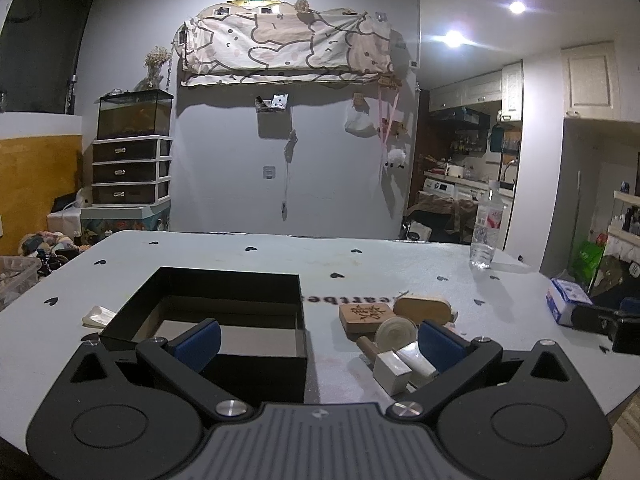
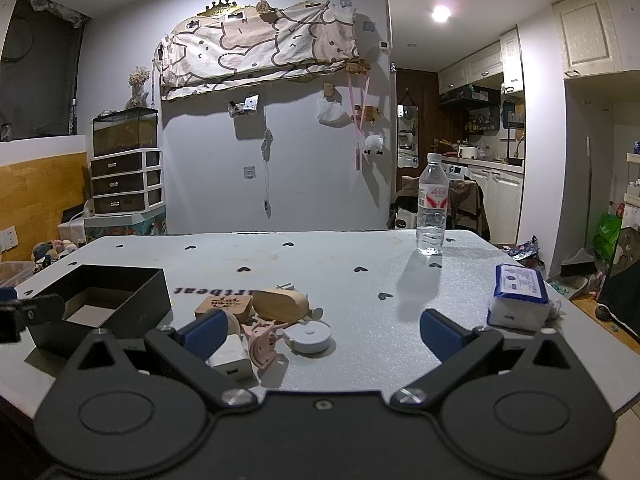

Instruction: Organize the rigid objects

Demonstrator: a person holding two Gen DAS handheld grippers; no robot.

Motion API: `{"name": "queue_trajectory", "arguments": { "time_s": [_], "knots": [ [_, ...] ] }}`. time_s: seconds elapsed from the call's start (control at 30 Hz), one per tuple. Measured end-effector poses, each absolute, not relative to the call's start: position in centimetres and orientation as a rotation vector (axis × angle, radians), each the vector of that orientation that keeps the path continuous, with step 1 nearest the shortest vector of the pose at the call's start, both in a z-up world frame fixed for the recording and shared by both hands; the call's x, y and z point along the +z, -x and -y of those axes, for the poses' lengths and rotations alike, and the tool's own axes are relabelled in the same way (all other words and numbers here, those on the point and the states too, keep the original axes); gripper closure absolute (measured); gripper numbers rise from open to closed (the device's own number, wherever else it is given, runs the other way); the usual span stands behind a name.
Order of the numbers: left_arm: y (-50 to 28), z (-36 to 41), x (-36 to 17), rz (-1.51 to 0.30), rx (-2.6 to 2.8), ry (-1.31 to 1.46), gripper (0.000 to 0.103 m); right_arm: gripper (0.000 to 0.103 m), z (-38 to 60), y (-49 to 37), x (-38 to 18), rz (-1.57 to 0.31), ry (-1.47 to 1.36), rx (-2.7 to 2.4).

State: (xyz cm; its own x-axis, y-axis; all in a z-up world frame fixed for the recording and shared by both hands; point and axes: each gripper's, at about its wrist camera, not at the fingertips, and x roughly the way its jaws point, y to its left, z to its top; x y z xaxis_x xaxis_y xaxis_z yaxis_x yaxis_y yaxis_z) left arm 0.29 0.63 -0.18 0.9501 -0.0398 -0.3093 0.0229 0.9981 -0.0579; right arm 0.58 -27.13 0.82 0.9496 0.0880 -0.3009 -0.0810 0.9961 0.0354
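Note:
A black open box (image 1: 224, 320) (image 2: 102, 300) sits on the pale table, its cardboard floor bare. Right of it lies a cluster of small items: an engraved wooden block (image 1: 365, 315) (image 2: 224, 305), a rounded wooden piece (image 1: 425, 309) (image 2: 281, 305), a roll of tape (image 1: 396, 333), a white charger (image 1: 394, 370) (image 2: 230, 354), a pink clip (image 2: 262, 344) and a round white disc (image 2: 308, 336). My left gripper (image 1: 320, 340) is open above the box's near right corner. My right gripper (image 2: 320, 330) is open, its left finger beside the charger.
A clear water bottle (image 2: 432, 204) (image 1: 487, 226) stands at the table's far right. A blue-and-white tissue pack (image 2: 518, 296) (image 1: 566, 300) lies near the right edge. A small white wrapper (image 1: 98, 315) lies left of the box. Drawers and a fish tank stand beyond.

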Motion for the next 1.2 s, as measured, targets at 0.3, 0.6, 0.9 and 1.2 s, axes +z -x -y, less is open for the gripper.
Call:
{"name": "queue_trajectory", "arguments": {
  "time_s": [0.3, 0.6, 0.9, 1.2],
  "knots": [
    [-0.6, -4.9, 0.1, -0.267, 0.103, 0.062, 0.000, 0.000, 27.6, -0.7, -0.2, -0.313, -0.046, 0.099],
    [-1.7, -10.3, 0.2, -0.283, 0.198, 0.044, 0.000, 0.000, 26.4, -1.7, -1.6, -0.282, -0.041, 0.139],
    [-3.4, -14.6, -1.0, -0.337, 0.260, 0.078, 0.013, 0.000, 23.0, -3.4, -3.6, -0.278, -0.010, 0.265],
    [-5.8, -17.3, -2.0, -0.420, 0.256, 0.136, 0.051, 0.033, 18.4, -6.8, -5.0, -0.379, 0.003, 0.414]
  ]
}}
